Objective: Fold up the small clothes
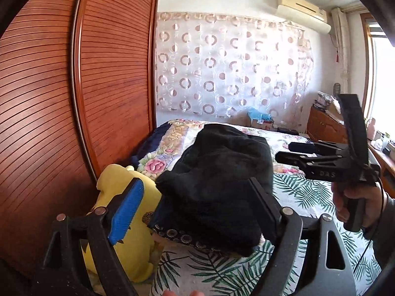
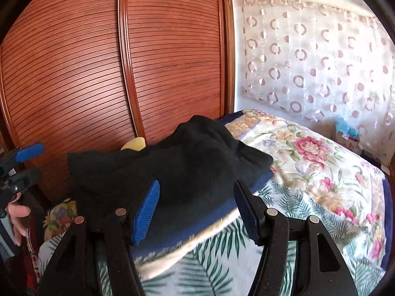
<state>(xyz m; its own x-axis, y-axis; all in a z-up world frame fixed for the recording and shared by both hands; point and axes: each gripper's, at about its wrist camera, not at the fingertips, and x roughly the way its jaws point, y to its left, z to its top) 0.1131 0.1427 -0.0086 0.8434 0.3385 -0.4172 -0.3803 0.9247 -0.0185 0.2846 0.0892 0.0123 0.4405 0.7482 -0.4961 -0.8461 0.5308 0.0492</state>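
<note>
Both pairs of jaws stand spread and hold nothing: the left gripper gapes wide with the folded black garment lying on the bed between its fingers, while the right gripper straddles the same pile's near edge, pads not pressing it.

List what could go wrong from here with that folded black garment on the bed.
1. The black garment sits piled on other folded clothes with its near edge overhanging; a nudge from the left gripper, whose jaws stand open around it, might topple the fold.
2. The yellow plush toy lies right beside the stack, so a jaw may snag it.
3. The right gripper is also open and close; both tools could collide.
</note>
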